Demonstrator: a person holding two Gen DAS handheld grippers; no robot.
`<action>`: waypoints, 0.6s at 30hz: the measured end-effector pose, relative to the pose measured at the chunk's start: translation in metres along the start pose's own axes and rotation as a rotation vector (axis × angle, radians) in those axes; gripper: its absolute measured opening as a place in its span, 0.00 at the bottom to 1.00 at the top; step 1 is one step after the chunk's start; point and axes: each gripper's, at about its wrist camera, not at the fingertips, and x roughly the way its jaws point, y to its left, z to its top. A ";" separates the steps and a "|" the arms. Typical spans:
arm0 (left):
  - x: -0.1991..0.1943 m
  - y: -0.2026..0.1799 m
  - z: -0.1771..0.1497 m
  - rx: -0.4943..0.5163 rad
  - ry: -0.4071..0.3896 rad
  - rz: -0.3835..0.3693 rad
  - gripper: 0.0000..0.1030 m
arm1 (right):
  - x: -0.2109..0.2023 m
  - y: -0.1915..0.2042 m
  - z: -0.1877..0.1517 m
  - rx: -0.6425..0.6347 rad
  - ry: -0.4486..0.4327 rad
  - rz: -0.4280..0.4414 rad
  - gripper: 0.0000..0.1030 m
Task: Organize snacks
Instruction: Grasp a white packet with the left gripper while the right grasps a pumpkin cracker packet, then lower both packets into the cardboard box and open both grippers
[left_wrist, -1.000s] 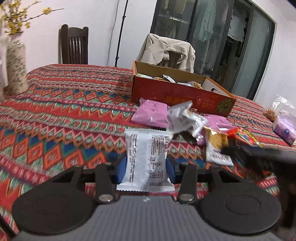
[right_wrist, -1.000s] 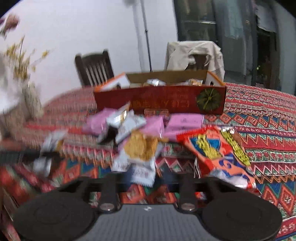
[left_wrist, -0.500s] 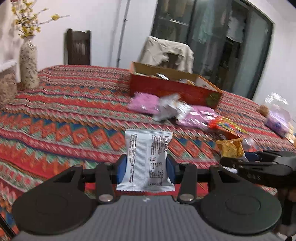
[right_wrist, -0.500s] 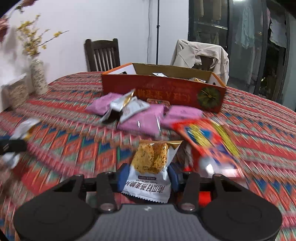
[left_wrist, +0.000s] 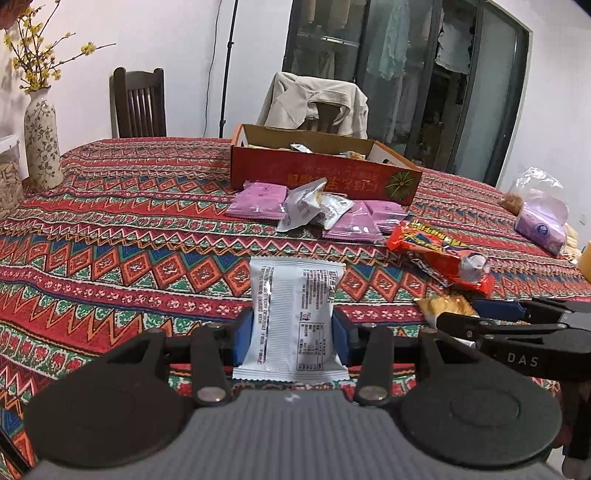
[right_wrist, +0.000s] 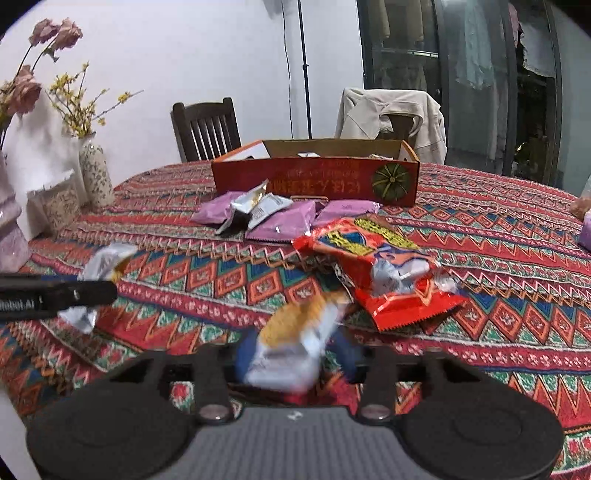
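My left gripper (left_wrist: 291, 334) is shut on a white snack packet (left_wrist: 293, 317), held upright above the near table edge. My right gripper (right_wrist: 295, 356) holds a yellow-and-white snack packet (right_wrist: 291, 343), blurred and tilted between the blue pads; it also shows in the left wrist view (left_wrist: 445, 306). The red cardboard box (left_wrist: 325, 173) with several snacks inside stands at the far side of the table. In front of it lie purple packets (left_wrist: 258, 201), silver packets (left_wrist: 310, 206) and a big orange-red bag (right_wrist: 376, 266).
The table has a red patterned cloth (left_wrist: 110, 236). A flower vase (left_wrist: 42, 144) and a jar (left_wrist: 7, 177) stand at the left. A clear bag with a purple pack (left_wrist: 541, 218) lies at the right. Two chairs (left_wrist: 138, 103) stand behind the table.
Both grippers have pulled back from the snack pile with their packets. The yellow packet in the right gripper has tilted and blurred.
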 end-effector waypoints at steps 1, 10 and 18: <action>0.002 0.001 0.000 0.001 0.005 0.002 0.44 | 0.003 0.001 0.001 -0.003 0.002 0.000 0.56; 0.014 0.010 0.000 0.002 0.015 0.009 0.44 | 0.038 0.021 0.007 -0.086 0.036 -0.049 0.50; 0.026 0.009 0.001 0.008 0.027 0.003 0.44 | 0.038 0.015 0.008 -0.077 0.035 -0.029 0.45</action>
